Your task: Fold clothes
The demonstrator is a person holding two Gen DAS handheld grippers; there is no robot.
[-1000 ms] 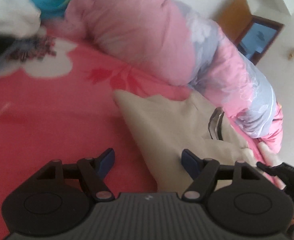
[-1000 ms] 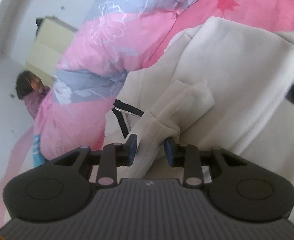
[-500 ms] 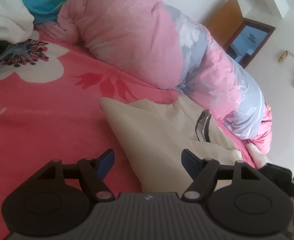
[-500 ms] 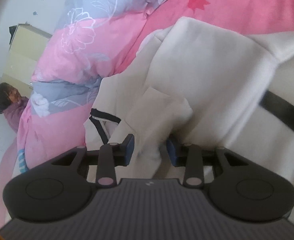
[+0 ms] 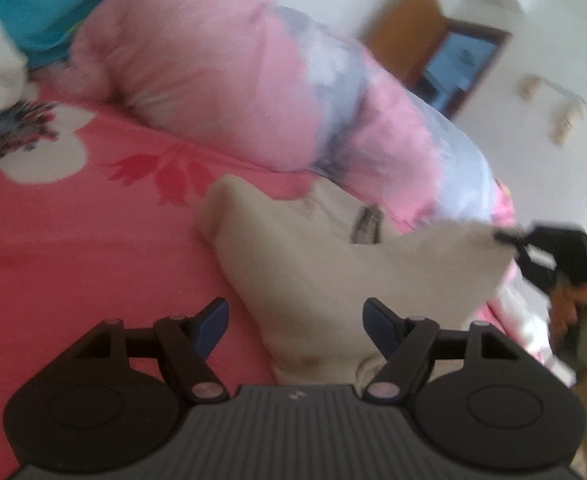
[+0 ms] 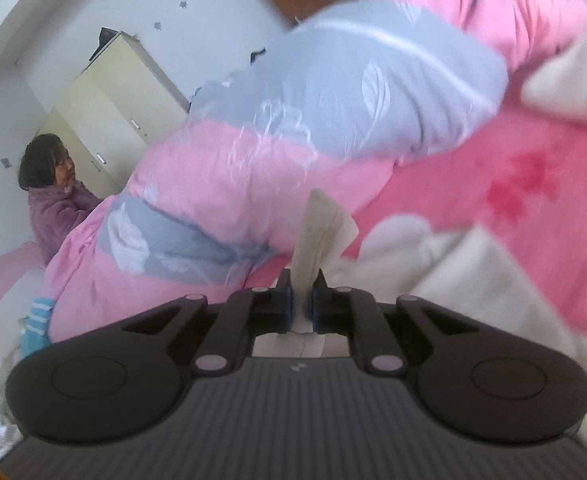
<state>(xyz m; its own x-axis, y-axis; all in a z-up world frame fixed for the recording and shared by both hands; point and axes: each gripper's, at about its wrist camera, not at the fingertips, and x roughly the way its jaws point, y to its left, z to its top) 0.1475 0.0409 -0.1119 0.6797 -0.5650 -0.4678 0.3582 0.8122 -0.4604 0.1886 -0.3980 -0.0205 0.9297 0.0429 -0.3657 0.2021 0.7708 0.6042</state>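
Observation:
A cream garment [image 5: 313,264] with a dark zipper lies on the pink flowered bedsheet [image 5: 73,240]. My left gripper [image 5: 295,308] hovers over its near corner, open, and the cloth passes under and between the blue pads without being pressed. My right gripper [image 6: 301,300] has its jaws closing on a narrow fold of the cream garment [image 6: 321,224], which sticks up between the pads. In the left wrist view the right gripper [image 5: 505,236] holds the garment's far corner lifted off the bed at the right. The rest of the garment [image 6: 453,264] hangs blurred below.
A rolled pink and grey quilt [image 5: 253,80] runs along the far side of the bed, also filling the right wrist view [image 6: 333,120]. A person in a purple jacket [image 6: 57,208] stands by a pale cabinet [image 6: 109,112]. A blue cloth [image 5: 25,12] lies at the top left.
My right gripper's jaws have closed on the cream fold and risen, pulling that corner up off the bed. My left gripper has shifted slightly and stayed open.

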